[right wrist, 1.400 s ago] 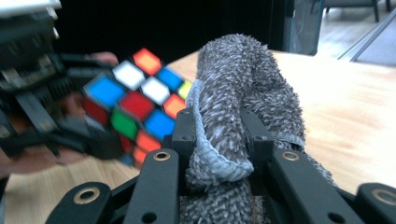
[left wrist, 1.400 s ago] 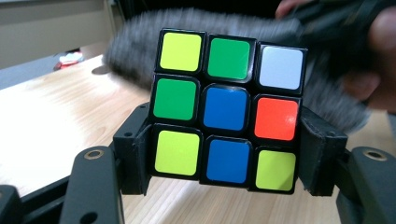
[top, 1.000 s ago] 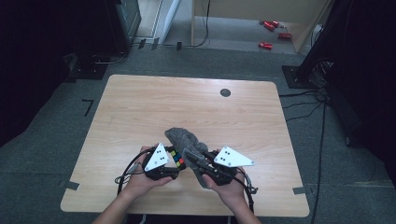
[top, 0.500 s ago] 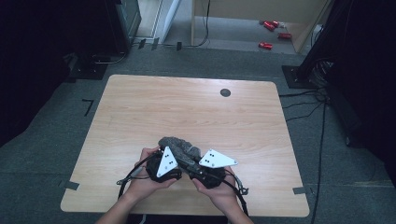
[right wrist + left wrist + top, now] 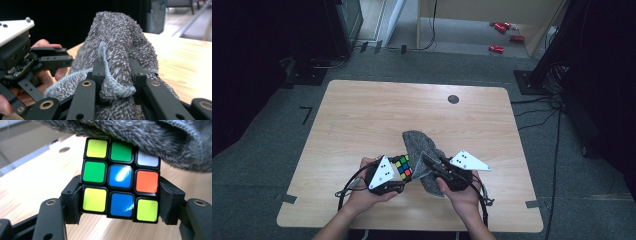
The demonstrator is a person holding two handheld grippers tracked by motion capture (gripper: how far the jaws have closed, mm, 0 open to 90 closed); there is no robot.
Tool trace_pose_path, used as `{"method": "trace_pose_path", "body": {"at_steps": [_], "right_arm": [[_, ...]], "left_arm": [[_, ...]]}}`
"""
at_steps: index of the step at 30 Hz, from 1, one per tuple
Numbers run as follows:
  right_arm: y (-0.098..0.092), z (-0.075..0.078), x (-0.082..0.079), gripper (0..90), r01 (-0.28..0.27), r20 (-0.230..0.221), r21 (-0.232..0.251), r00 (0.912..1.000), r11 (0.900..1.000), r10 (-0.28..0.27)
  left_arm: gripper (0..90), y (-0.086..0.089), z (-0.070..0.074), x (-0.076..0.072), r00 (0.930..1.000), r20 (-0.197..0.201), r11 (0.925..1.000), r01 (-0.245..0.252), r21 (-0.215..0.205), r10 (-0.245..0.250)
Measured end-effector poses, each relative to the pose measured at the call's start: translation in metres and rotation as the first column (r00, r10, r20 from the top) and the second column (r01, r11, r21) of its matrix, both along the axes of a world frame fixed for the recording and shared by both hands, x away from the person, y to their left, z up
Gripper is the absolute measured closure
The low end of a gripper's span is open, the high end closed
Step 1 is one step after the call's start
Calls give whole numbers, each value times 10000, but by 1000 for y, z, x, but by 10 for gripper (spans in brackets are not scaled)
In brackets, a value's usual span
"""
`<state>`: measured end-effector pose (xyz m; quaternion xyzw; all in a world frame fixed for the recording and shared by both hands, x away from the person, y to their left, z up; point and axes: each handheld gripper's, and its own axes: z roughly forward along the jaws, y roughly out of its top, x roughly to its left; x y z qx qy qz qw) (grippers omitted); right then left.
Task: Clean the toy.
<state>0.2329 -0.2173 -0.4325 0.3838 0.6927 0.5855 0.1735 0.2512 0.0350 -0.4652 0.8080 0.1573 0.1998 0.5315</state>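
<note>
Bench [image 5: 362,115]: pale wood top, bare across the upper frame, one dark round spot [image 5: 453,99] at upper right. Work sits at lower centre.

Cloth [image 5: 422,150]: grey terry towel, bunched, draped from the right claw [image 5: 428,161] toward the cube; a second earlier it lay higher and flatter on the bench, now drawn in against the cube's top edge. Judged: wiping or wrapping stroke under way.

Right claw: clenched on a fold of cloth, loop tag [image 5: 107,75] pinched between the jaws.

Left claw [image 5: 404,172]: clenched on the cube's two sides, held off the bench.

Cube [image 5: 121,181]: colour puzzle, lower centre, cloth touching it above; blue centre faces the left claw's camera.
</note>
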Motion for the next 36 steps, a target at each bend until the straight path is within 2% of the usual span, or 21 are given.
{"method": "trace_pose_path", "body": {"at_steps": [2,5,7,10,13,14,16,18,20,22,24,25,27,28,31,33,34,36], "right_arm": [[2,-1,0,726,-250,2,112,9997,9996,250],[0,-5,3,725,-420,-225,721,9988,9965,438],[-2,-9,6,726,-346,-424,587,9984,9977,372],[-7,-16,12,725,-250,-951,617,9950,9978,309],[-11,-19,16,725,-6,-1233,220,9924,9998,33],[-13,-20,17,726,86,-1273,143,9918,9999,-67],[-15,-17,15,725,212,-1126,247,9935,9995,-183],[-15,-8,10,724,47,-709,613,9975,9981,-4],[-11,1,4,722,-269,-232,719,9993,9970,287],[-4,8,-3,719,-726,114,853,9973,9937,719],[5,8,-5,717,-1043,178,657,9945,9924,1034],[7,6,-5,716,-1012,158,556,9948,9933,1005],[4,0,-2,716,-929,-60,938,9956,9912,939],[2,-4,1,717,-788,-194,969,9965,9922,810],[-6,-16,10,718,-181,-653,477,9976,9987,212],[-11,-22,15,720,158,-1143,146,9933,9998,-140],[-12,-24,17,719,263,-1263,-19,9916,9997,-264],[-14,-23,16,719,313,-1150,248,9930,9992,-282]], "left_arm": [[351,4,6,-2,9997,125,9979,205,-619,-198],[350,7,8,-3,9995,294,9979,132,-627,-114],[351,8,7,-3,9996,277,9980,106,-624,-89],[351,8,6,-2,9995,307,9981,82,-611,-63],[351,9,7,-2,9995,305,9963,139,-848,-113],[351,9,7,-2,9994,326,9966,121,-813,-95],[351,8,4,-1,9994,356,9982,21,-601,0],[351,7,2,-1,9995,306,9990,-12,-455,26],[350,5,1,-1,9996,278,9992,-2,-402,14],[350,3,1,-2,9995,320,9993,41,-384,-29],[350,3,3,-4,9993,360,9990,89,-435,-73],[351,4,4,-4,9991,425,9991,56,-412,-39],[351,6,5,-4,9991,419,9988,90,-487,-70],[351,7,5,-4,9991,432,9987,59,-508,-37],[350,8,6,-3,9991,413,9979,-2,-655,29],[351,9,8,-3,9991,422,9960,34,-895,4],[351,9,9,-2,9991,414,9963,10,-858,25],[350,8,6,-2,9987,496,9987,-82,-500,107]]}}
